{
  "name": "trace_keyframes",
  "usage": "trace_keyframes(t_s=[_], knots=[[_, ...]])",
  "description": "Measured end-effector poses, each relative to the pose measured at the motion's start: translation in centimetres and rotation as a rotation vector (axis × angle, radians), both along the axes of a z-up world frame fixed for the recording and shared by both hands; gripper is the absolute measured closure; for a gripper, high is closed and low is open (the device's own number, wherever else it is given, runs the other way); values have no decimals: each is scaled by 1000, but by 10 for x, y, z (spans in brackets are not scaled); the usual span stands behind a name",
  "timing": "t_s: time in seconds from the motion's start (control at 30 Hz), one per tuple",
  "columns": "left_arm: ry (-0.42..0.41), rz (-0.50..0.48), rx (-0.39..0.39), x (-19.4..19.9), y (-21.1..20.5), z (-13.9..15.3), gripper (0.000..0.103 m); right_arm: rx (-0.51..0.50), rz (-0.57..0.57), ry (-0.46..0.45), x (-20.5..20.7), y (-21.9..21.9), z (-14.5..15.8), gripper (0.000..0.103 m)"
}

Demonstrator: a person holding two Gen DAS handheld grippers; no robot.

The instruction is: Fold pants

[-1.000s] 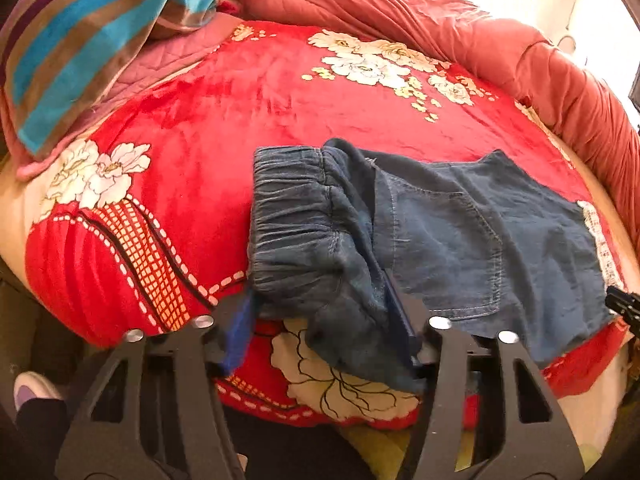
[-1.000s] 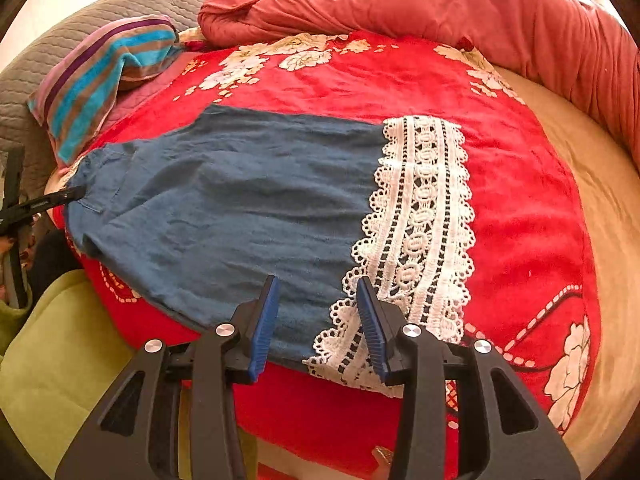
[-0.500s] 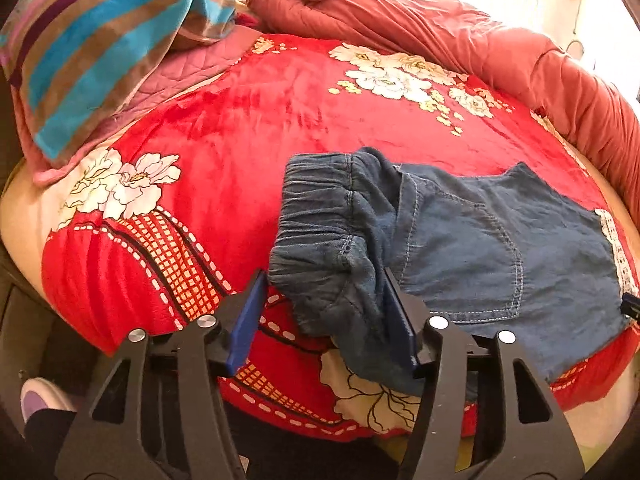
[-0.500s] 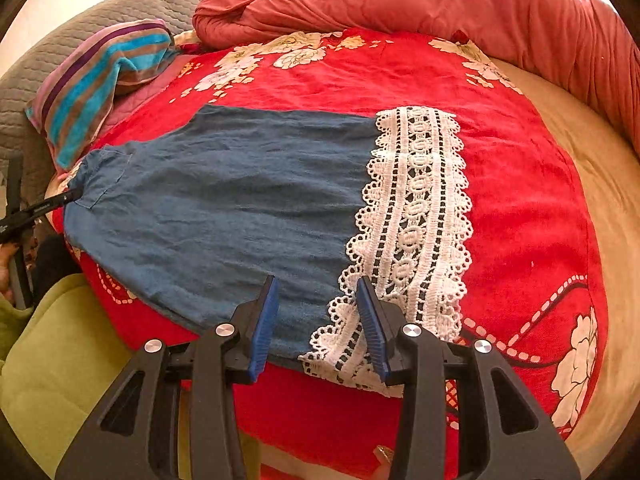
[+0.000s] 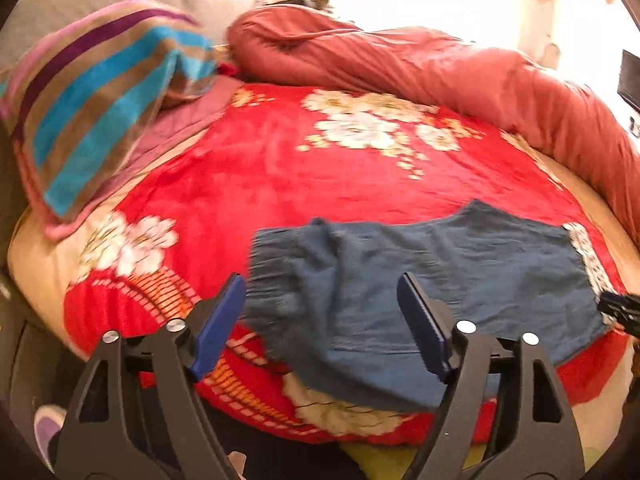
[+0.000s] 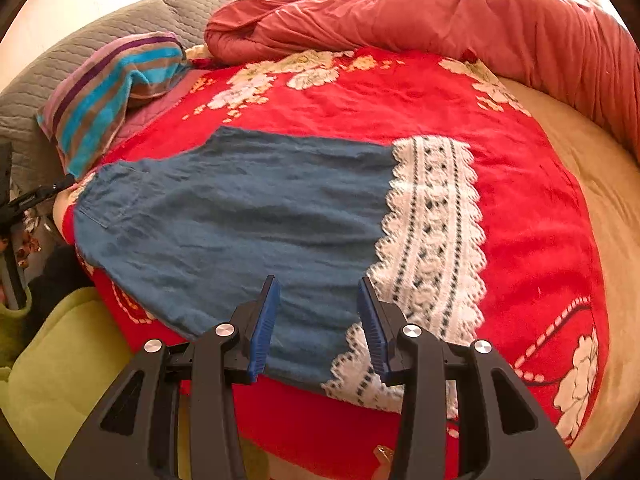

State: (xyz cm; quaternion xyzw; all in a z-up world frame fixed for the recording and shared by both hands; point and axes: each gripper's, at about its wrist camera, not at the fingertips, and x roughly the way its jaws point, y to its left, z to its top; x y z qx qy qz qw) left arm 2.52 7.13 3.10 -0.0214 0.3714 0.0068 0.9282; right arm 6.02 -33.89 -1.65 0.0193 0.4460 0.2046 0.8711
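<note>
The denim pants (image 6: 240,216) lie flat on the red floral blanket (image 6: 520,208), apparently already folded once. Left gripper (image 5: 322,312) and right gripper (image 6: 316,320) hover wide-fingered and empty, poised for regrasping.

No text, label, brand, number or sign can be read in either view. The left wrist view is blurred, and the right wrist view carries no lettering.

Red blanket (image 6: 400,96) lay bare beyond the pants (image 6: 248,216), room to pass there, rolled quilt (image 6: 440,12) walled the far and right edges, striped pillow (image 5: 92,92) blocked the far-left corner, bare sheet (image 6: 600,184) open at right.
</note>
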Motion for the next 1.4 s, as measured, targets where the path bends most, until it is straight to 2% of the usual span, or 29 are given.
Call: trace_keyframes(t_s=[0.27, 0.4, 0.57, 0.8, 0.9, 1.03, 1.07, 1.13, 1.17, 1.2, 1.23, 1.4], knots=[[63, -187, -14, 45, -63, -4, 27, 50, -25, -9, 15, -6, 2, 64], [100, -244, 23, 77, -93, -13, 27, 66, -66, -43, 26, -22, 14, 64], [148, -299, 17, 112, -119, -24, 27, 63, -132, -42, 58, -46, 23, 64], [207, -315, 23, 151, -137, -47, 27, 64, -208, 49, 124, -74, -2, 64], [252, -311, -17, 168, -137, -62, 27, 78, -214, 97, 143, -78, -21, 63], [298, -319, -92, 180, -138, -78, 28, 180, -187, 153, 152, -79, -38, 63], [305, -321, -99, 181, -139, -81, 32, 183, -180, 152, 152, -78, -38, 63], [296, -334, -67, 176, -148, -82, 66, 178, -152, 144, 151, -74, -38, 73], [292, -347, -68, 174, -151, -81, 75, 188, -135, 144, 150, -73, -37, 80], [294, -370, -86, 171, -155, -79, 92, 204, -116, 141, 148, -72, -36, 80], [294, -378, -89, 170, -156, -77, 96, 198, -103, 119, 146, -68, -32, 82], [209, -384, -5, 165, -164, -56, 96, 168, -100, -16, 141, -67, 2, 85]])
